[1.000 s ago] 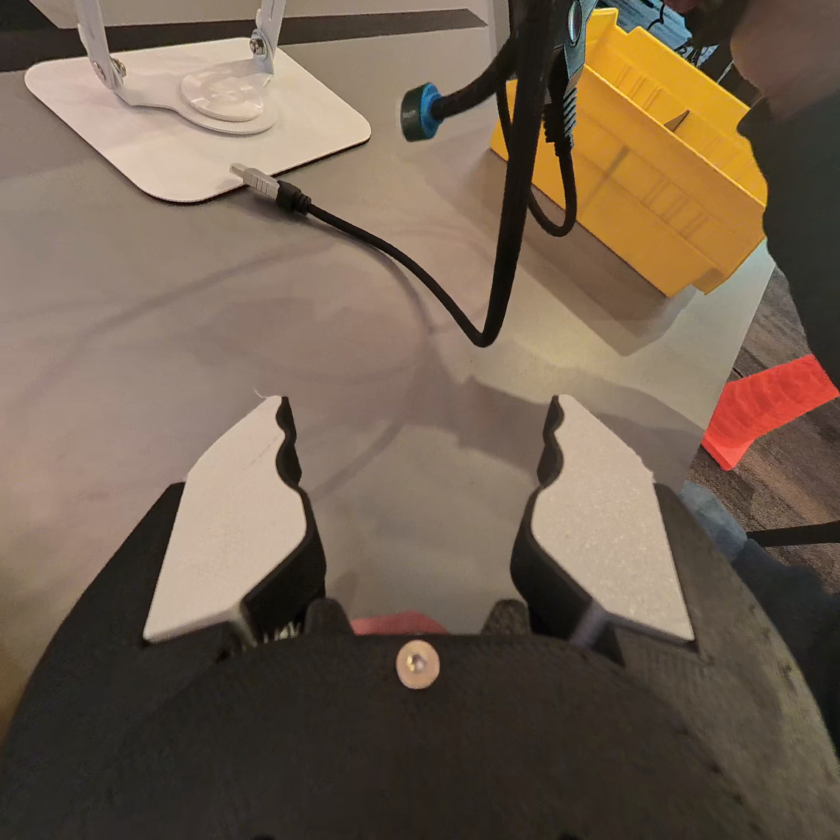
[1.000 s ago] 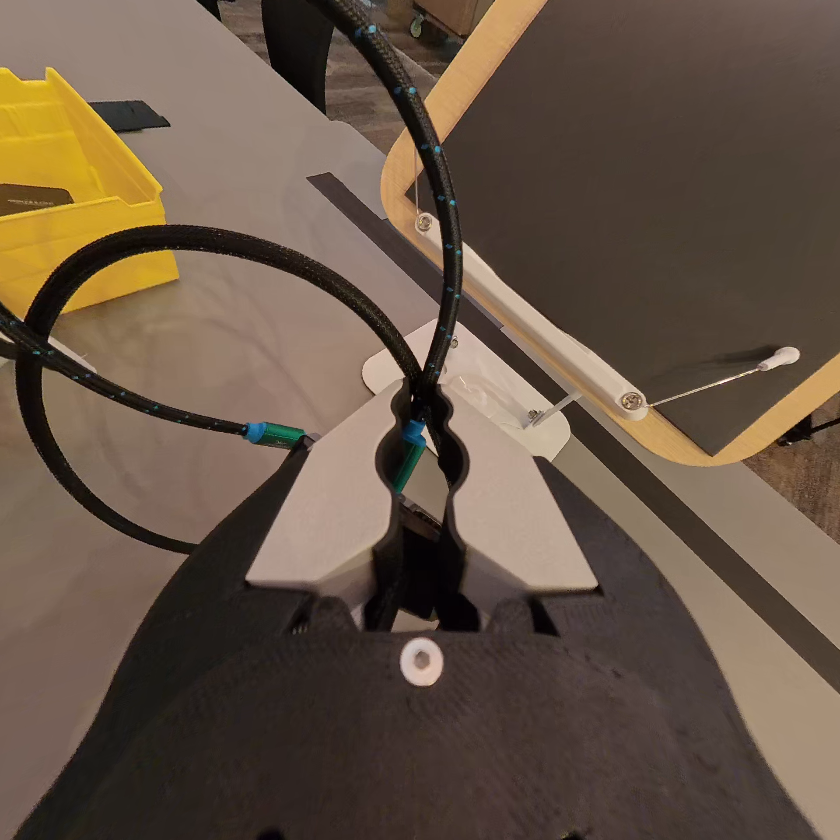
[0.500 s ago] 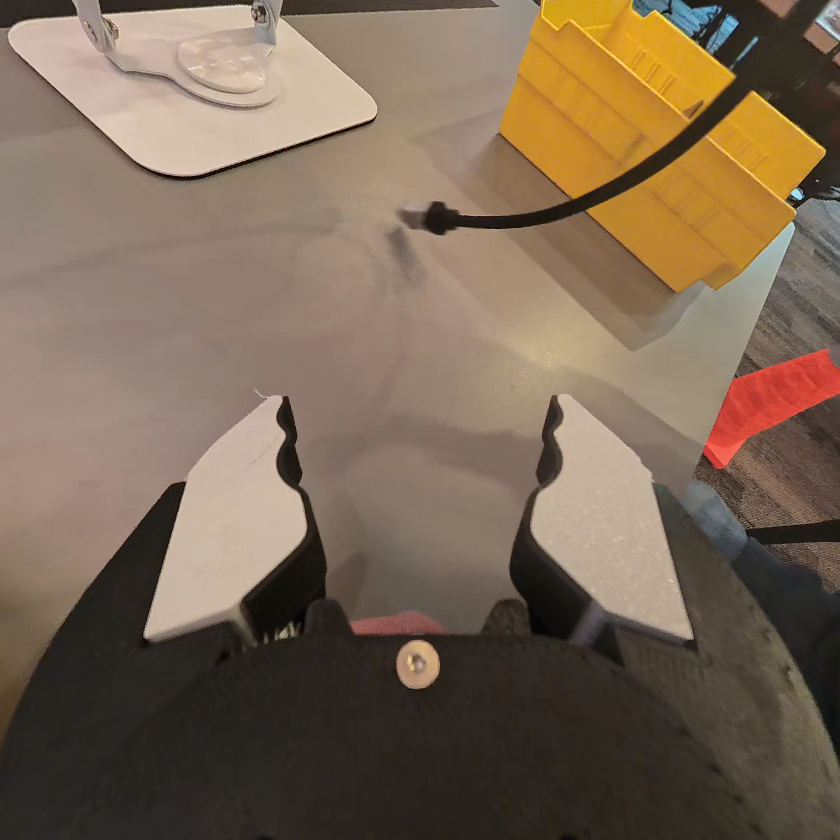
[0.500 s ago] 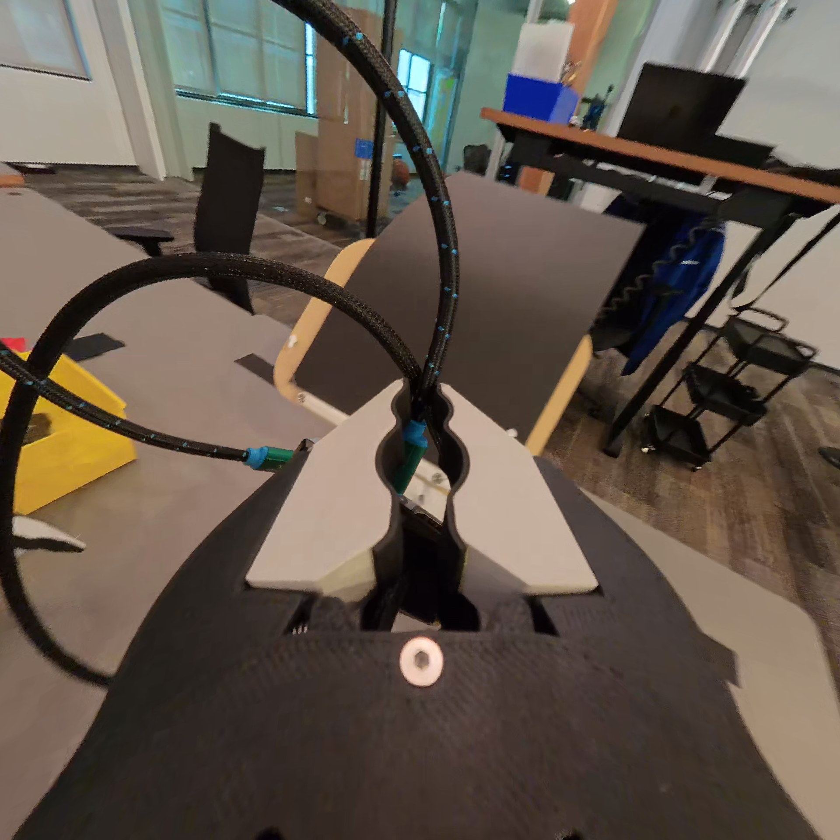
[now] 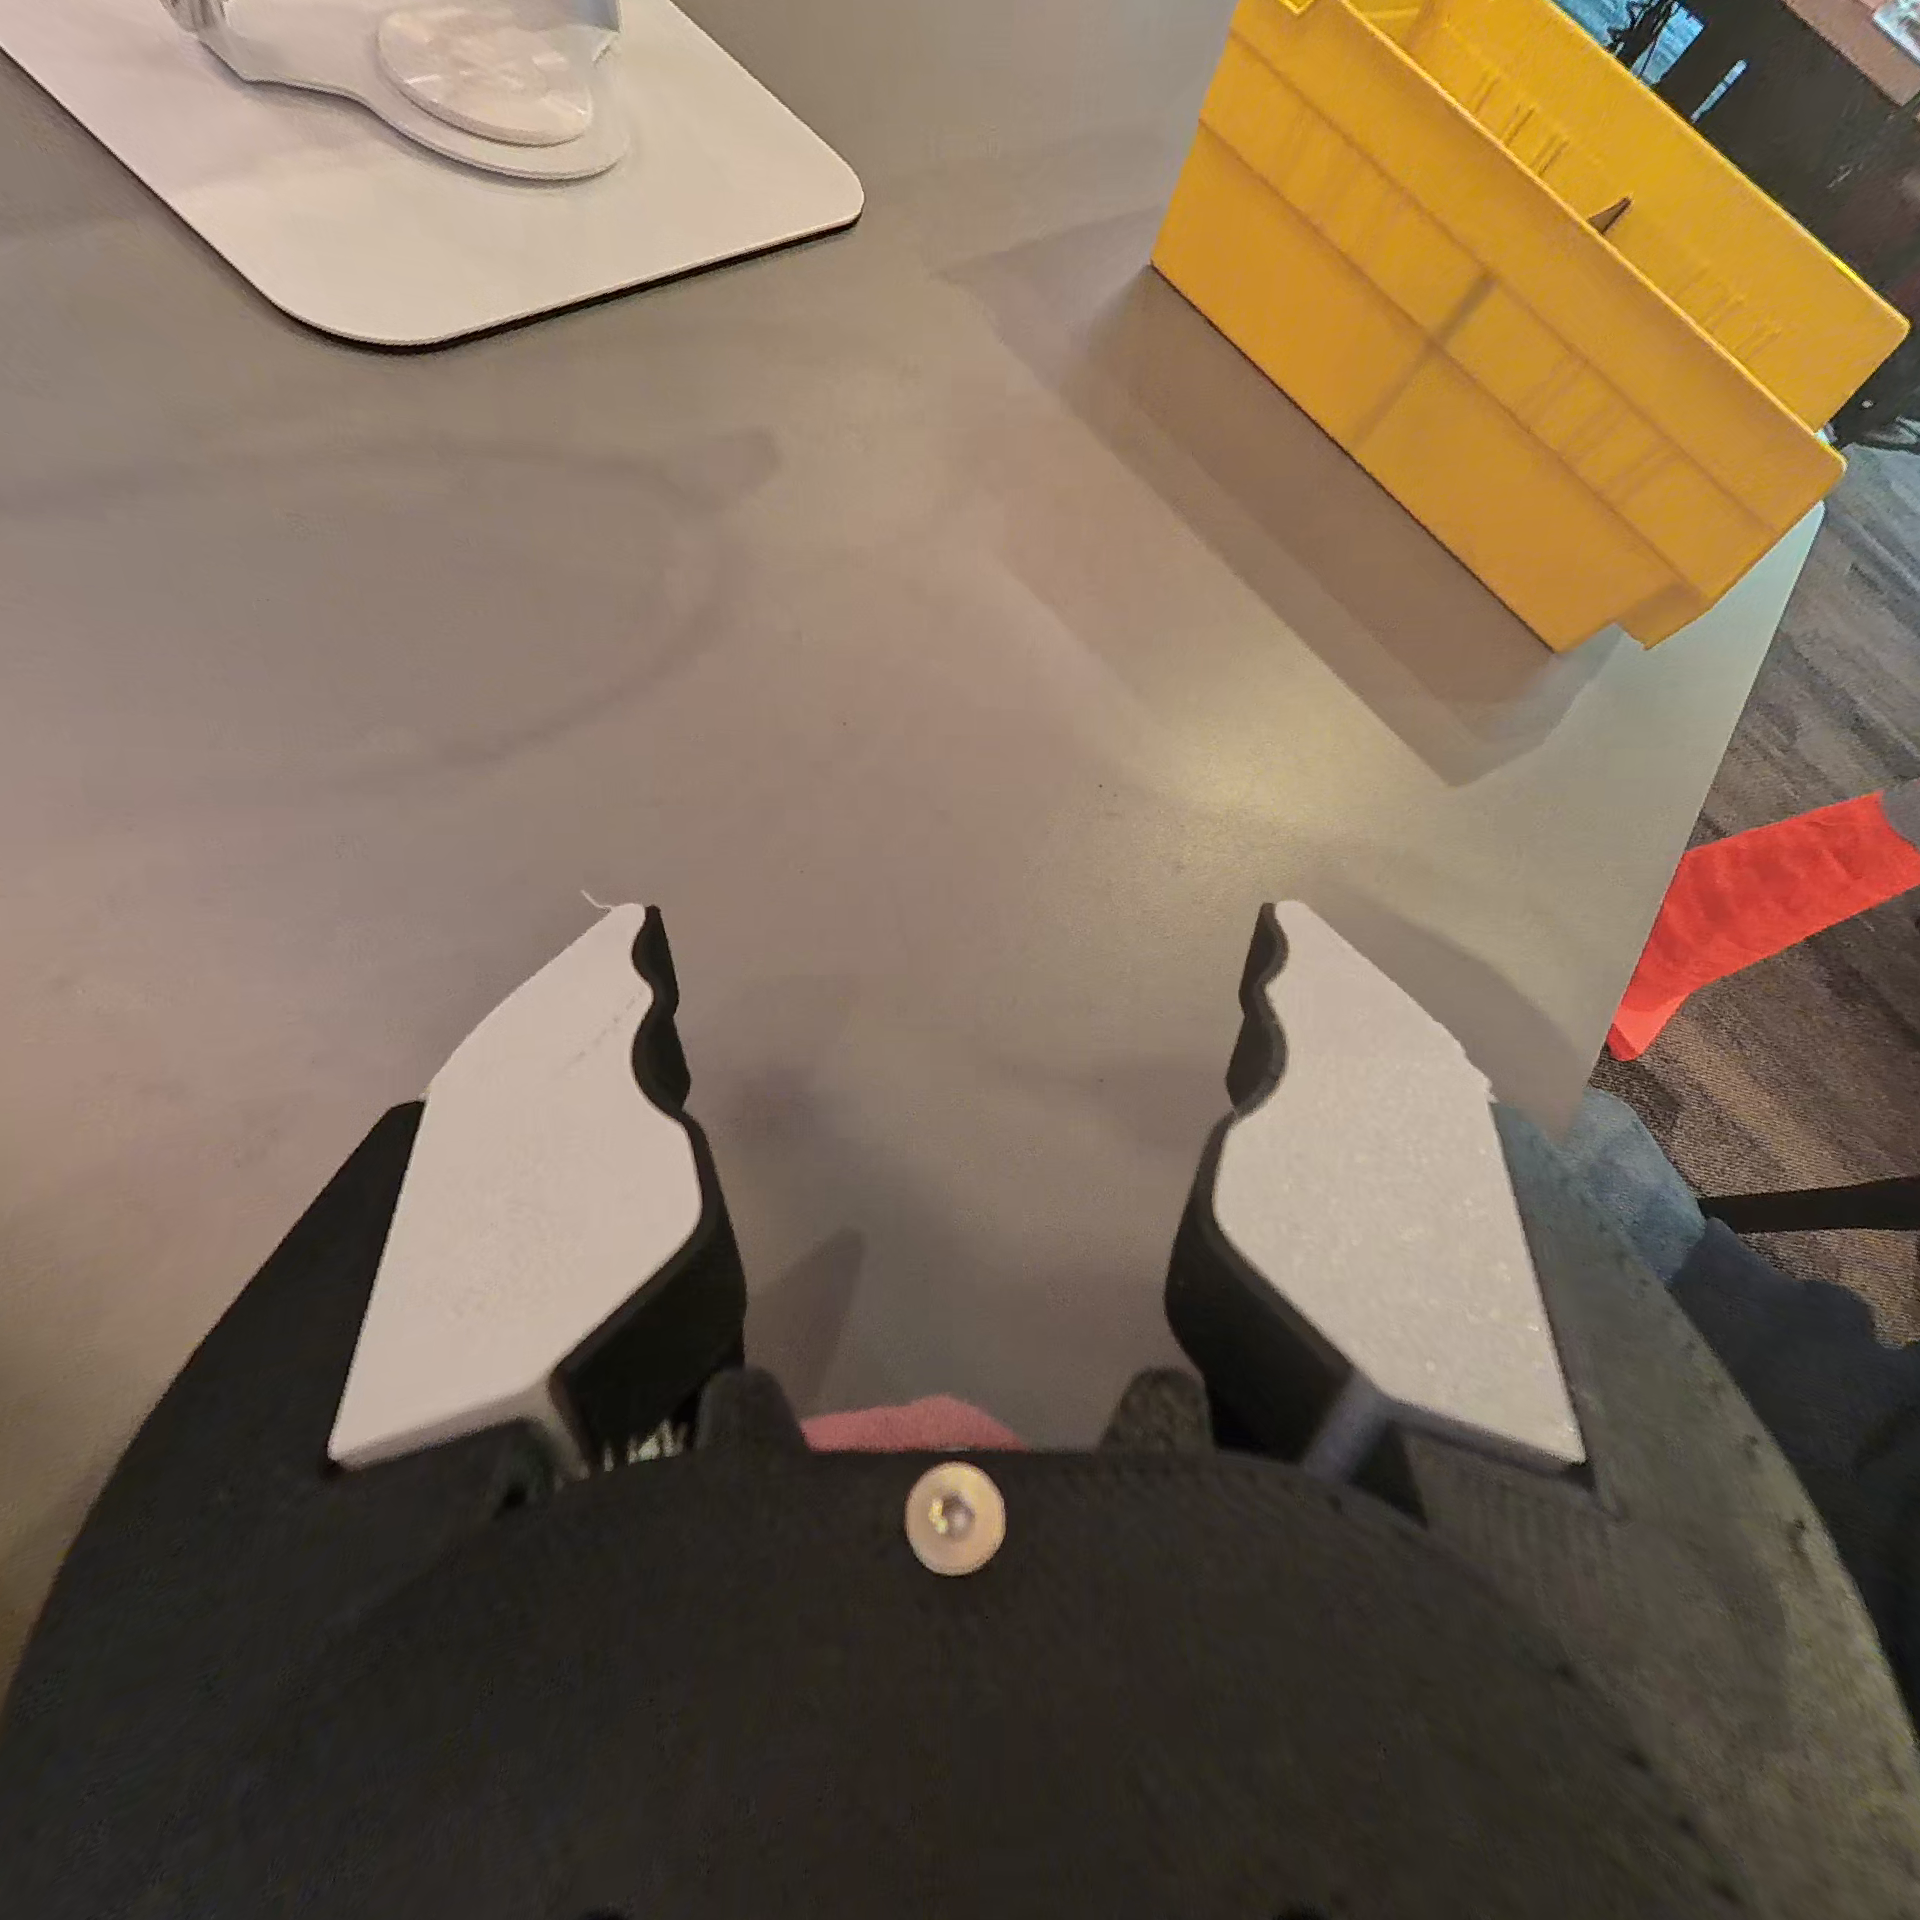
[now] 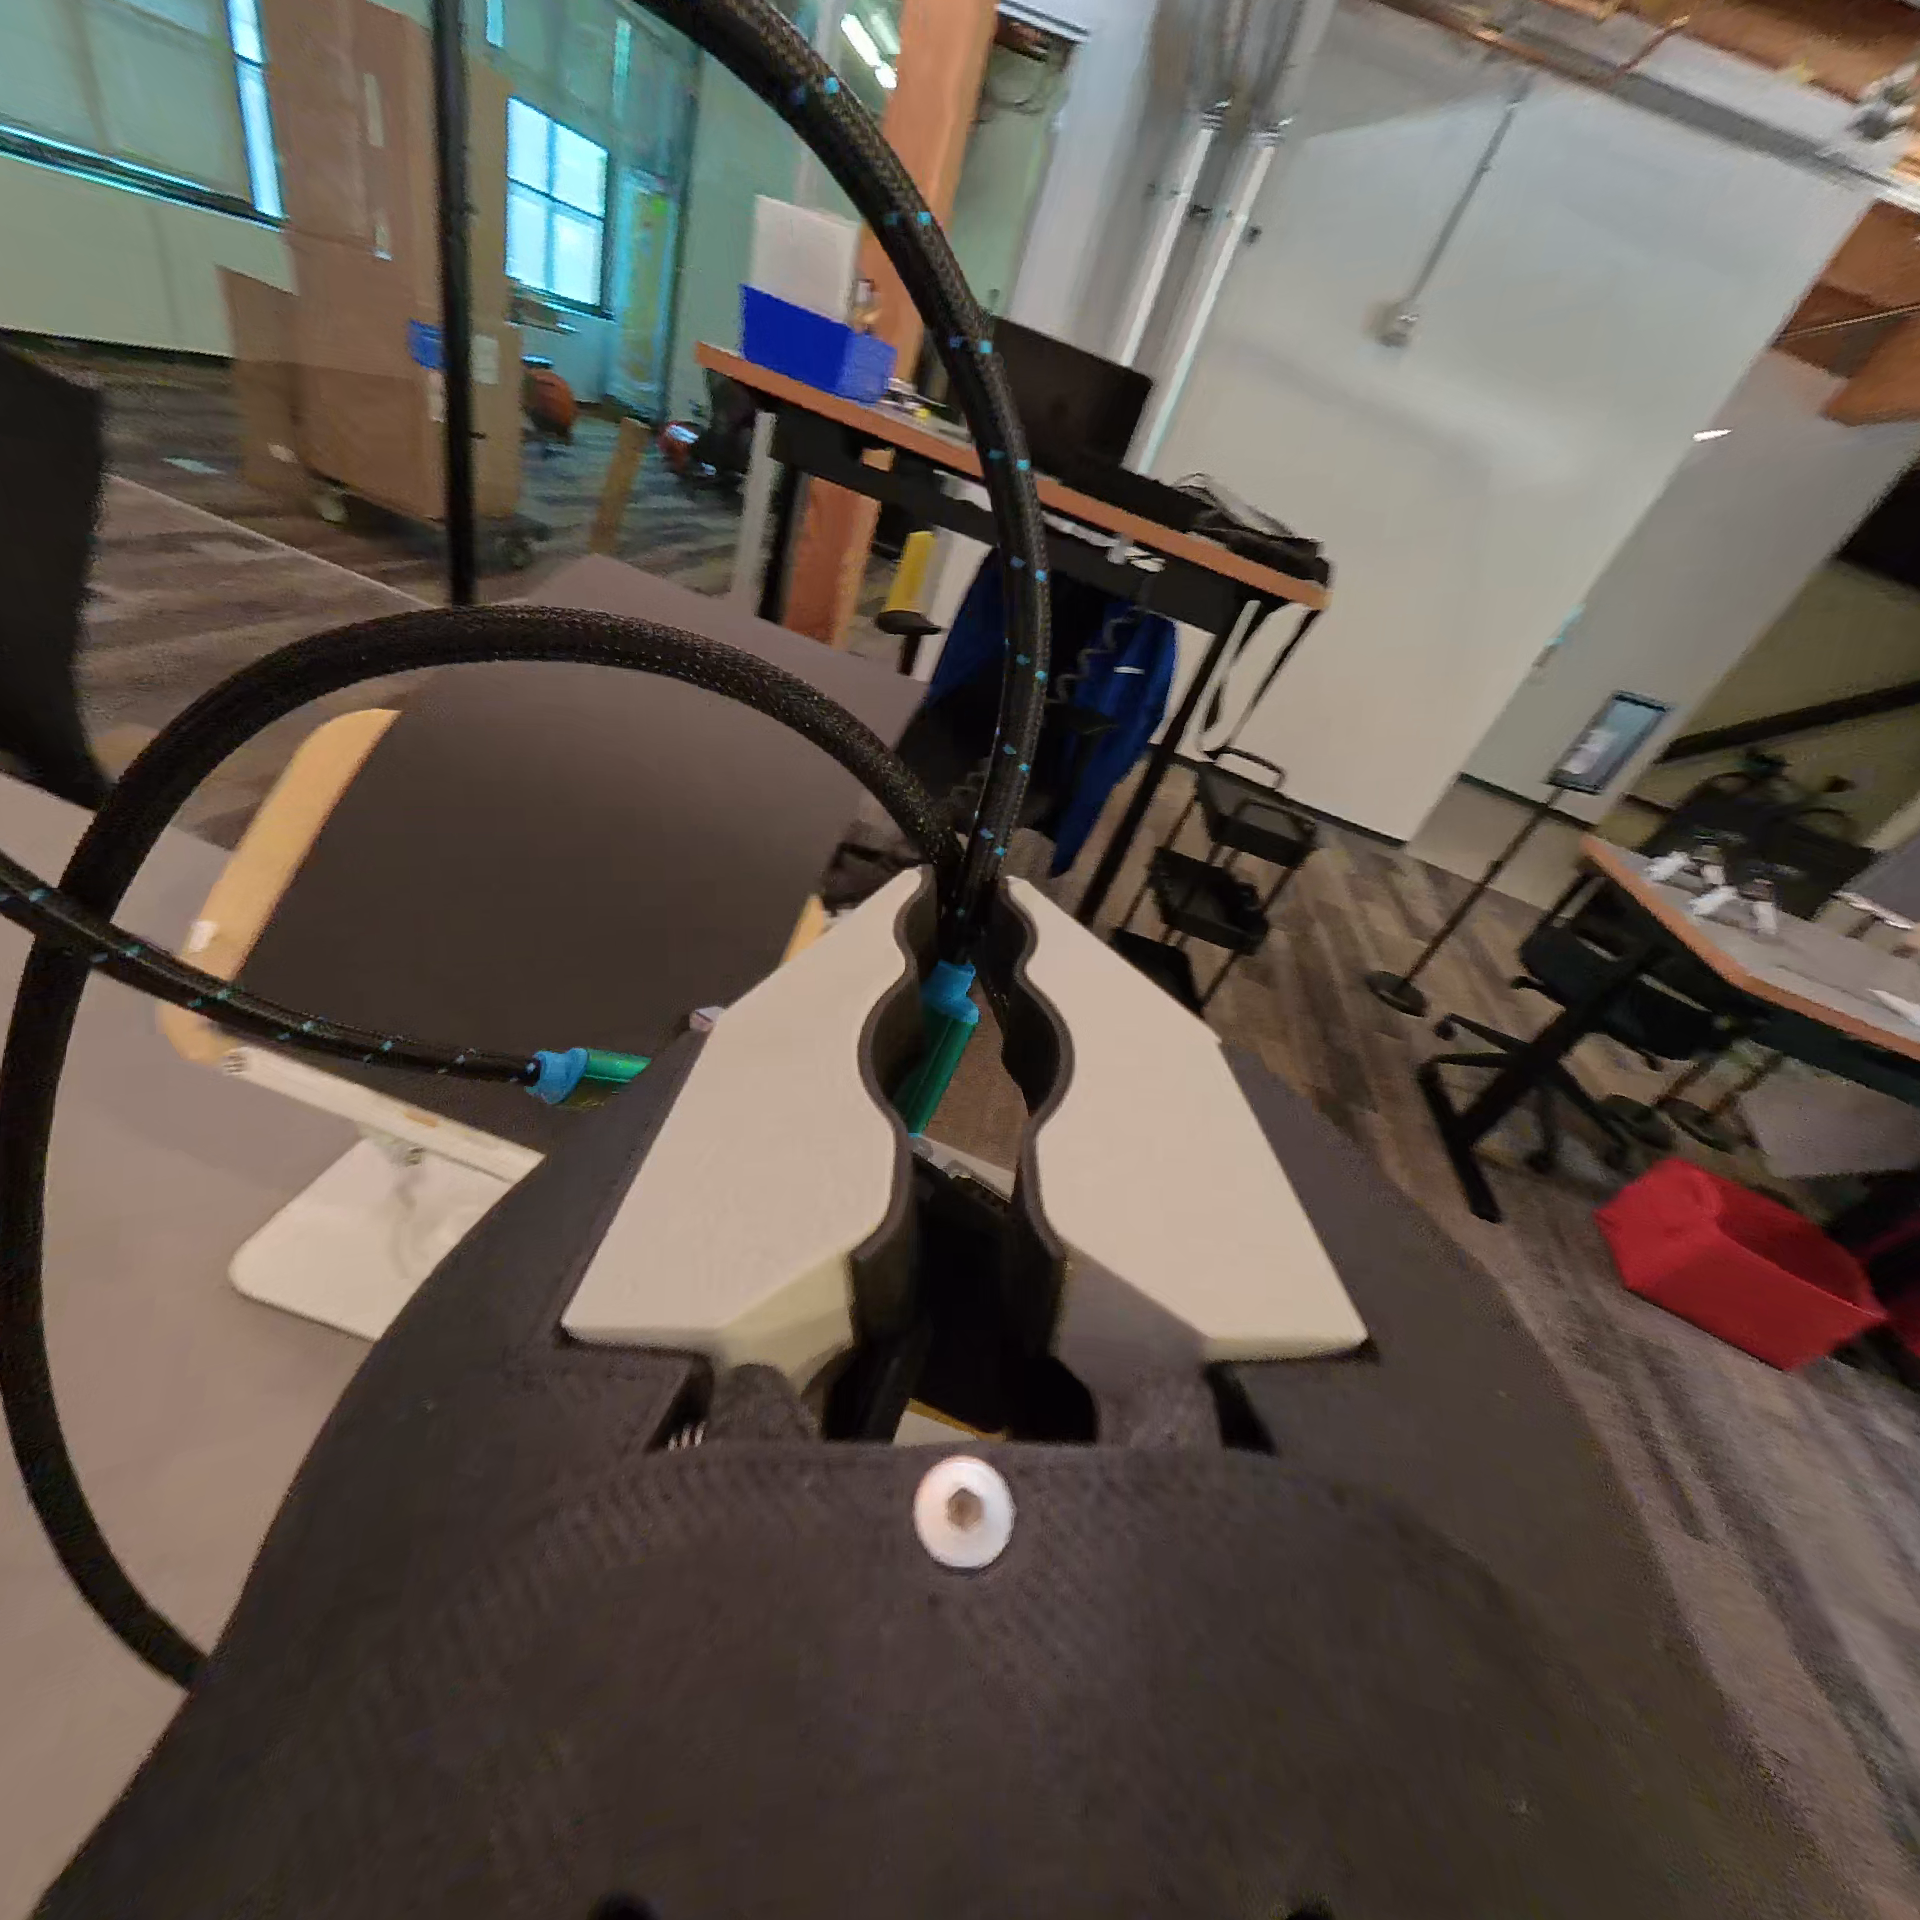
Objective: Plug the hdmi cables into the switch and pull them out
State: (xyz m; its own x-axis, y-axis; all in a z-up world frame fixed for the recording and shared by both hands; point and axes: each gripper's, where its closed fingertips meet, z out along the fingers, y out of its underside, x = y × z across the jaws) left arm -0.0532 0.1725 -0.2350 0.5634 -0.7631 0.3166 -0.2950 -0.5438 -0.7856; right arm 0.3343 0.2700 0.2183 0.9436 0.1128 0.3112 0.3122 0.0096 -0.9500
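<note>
My right gripper [image 6: 966, 883] is shut on black braided HDMI cables [image 6: 997, 582] and is raised and tilted up toward the room. A thick cable [image 6: 499, 634] and a thinner blue-flecked one pass between its fingertips. A green plug with a blue collar [image 6: 940, 1039] sits in the hollow between the fingers. A second green plug [image 6: 582, 1070] hangs at the left beside the gripper. What lies deeper between the fingers is hidden. My left gripper [image 5: 954, 914] is wide open and empty above the bare grey table [image 5: 727, 623]. No switch shows plainly in either view.
A yellow bin [image 5: 1507, 312] stands at the table's far right corner. A white stand base [image 5: 416, 208] is at the far left, and also shows in the right wrist view [image 6: 343, 1226] under a dark board [image 6: 520, 831]. An orange-red object [image 5: 1766, 914] lies on the floor past the table's right edge. Spacing between my two grippers at the tips: around 60 centimeters.
The black cable and plug that lay on the table were lifted out of the left wrist view. My right gripper rose and tilted up, still shut on the cables. My left gripper stayed open.
</note>
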